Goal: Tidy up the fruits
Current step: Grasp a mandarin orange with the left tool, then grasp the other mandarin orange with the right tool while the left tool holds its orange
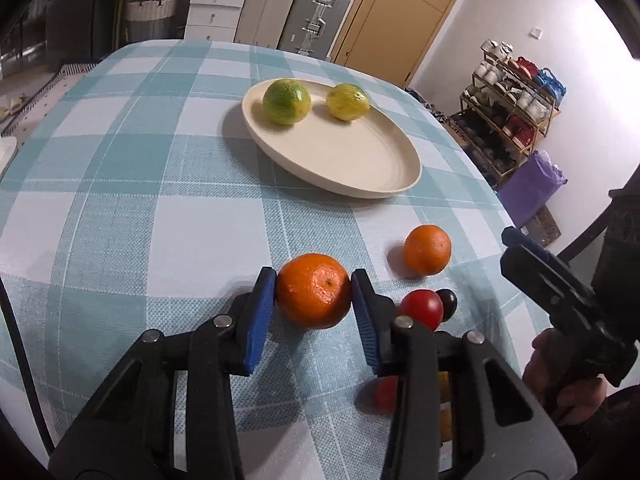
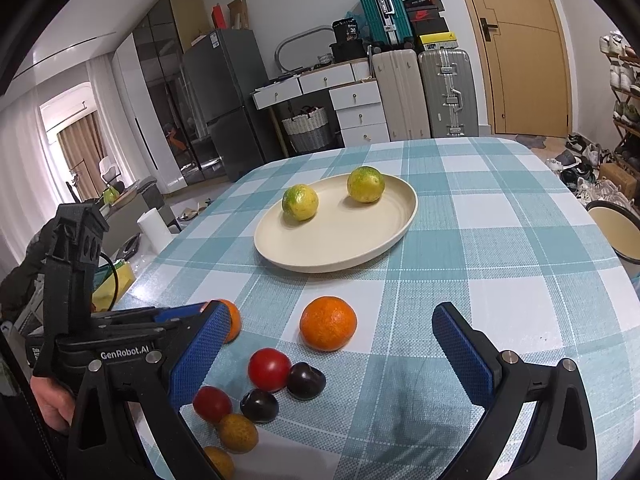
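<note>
My left gripper point(image 1: 313, 295) is shut on an orange point(image 1: 313, 295) that rests on the checked tablecloth; the same orange shows partly hidden behind my right gripper's left finger point(image 2: 233, 320). A second orange point(image 1: 427, 249) point(image 2: 328, 323) lies to its right. A cream plate point(image 1: 372, 168) point(image 2: 360, 240) farther back holds two green-yellow citrus fruits point(image 1: 286, 101) point(image 1: 347, 102). Red tomatoes point(image 2: 269, 369), dark plums point(image 2: 305, 380) and small yellow fruits point(image 2: 237, 433) lie near me. My right gripper point(image 2: 332, 352) is open and empty above them.
The table's right edge is near the fruit pile, with a shoe rack point(image 1: 516, 112) beyond. A round stool point(image 2: 616, 232) stands by the right edge. A paper towel roll point(image 2: 154, 228) stands left of the table. Suitcases and drawers line the back wall.
</note>
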Motion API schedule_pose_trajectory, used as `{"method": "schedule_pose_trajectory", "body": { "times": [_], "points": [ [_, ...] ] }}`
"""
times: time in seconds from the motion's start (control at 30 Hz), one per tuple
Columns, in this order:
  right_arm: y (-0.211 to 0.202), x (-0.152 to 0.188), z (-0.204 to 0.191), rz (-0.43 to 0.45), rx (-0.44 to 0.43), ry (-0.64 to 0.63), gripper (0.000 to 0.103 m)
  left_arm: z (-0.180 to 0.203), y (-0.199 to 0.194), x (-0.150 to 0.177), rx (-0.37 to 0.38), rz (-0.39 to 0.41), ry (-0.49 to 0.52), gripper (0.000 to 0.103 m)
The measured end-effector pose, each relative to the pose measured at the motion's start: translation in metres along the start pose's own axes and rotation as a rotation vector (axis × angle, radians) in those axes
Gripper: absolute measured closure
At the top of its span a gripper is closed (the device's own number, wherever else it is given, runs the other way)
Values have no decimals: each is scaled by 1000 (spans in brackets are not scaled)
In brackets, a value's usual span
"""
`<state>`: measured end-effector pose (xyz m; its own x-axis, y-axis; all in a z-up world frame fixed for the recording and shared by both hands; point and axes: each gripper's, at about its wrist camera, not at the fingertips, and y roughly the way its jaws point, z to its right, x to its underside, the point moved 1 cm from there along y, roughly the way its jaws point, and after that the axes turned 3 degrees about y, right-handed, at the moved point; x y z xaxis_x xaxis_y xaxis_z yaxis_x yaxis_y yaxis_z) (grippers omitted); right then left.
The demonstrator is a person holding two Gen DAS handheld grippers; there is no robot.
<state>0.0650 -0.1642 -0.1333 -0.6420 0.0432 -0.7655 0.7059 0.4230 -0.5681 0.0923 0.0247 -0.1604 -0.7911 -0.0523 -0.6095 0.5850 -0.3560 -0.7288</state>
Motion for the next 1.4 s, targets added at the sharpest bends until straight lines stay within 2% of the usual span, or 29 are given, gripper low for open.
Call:
{"method": "schedule_pose_trajectory", "body": {
  "times": [0.27,0.57,1.07,1.13,1.2,1.37,1.4],
  "points": [
    [7,1,1,-18,-3,20,0,0,-15,-1,-8,36,12,68],
    [23,1,4,-79,17,39,0,0,-25,-4,4,56,16,68],
    [48,-2,7,-146,-16,113,1,-10,-25,-4,36,33,-17,68],
    [52,-3,5,-157,-18,113,5,-11,-26,-5,35,38,-17,68],
    [55,-2,1,-172,-21,99,19,-11,-26,-6,37,39,-19,67],
    [58,-2,-2,-173,-43,100,30,-11,-29,-8,40,44,-19,68],
    [59,-2,-2,-175,-35,95,38,-11,-29,-9,41,45,-19,68]
  ]
}}
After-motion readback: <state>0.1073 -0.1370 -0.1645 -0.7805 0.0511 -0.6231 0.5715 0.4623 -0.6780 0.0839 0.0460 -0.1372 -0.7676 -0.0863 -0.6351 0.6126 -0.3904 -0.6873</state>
